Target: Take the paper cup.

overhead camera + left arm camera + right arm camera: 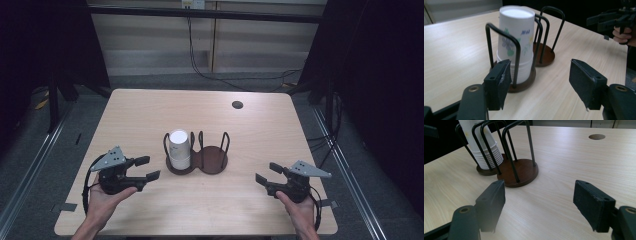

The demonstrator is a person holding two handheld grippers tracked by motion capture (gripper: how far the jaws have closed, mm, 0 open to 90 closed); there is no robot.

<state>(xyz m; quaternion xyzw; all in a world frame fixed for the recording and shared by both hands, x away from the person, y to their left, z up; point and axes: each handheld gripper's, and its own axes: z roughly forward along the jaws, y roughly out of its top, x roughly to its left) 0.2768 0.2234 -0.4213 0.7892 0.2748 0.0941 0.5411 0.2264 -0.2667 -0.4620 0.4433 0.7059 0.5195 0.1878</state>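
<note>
White stacked paper cups (179,149) sit in the dark wire double holder (212,159) mid-worktop, flanked near the front edge by the open, empty left claw (147,168) and right claw (267,173).

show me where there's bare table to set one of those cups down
Bare wood lies between the holder and the table's near edge, between the two open grippers. The far half, out to the round hole, is bare too. It is crowded only at the holder, where the cup stack fills the left ring.
</note>
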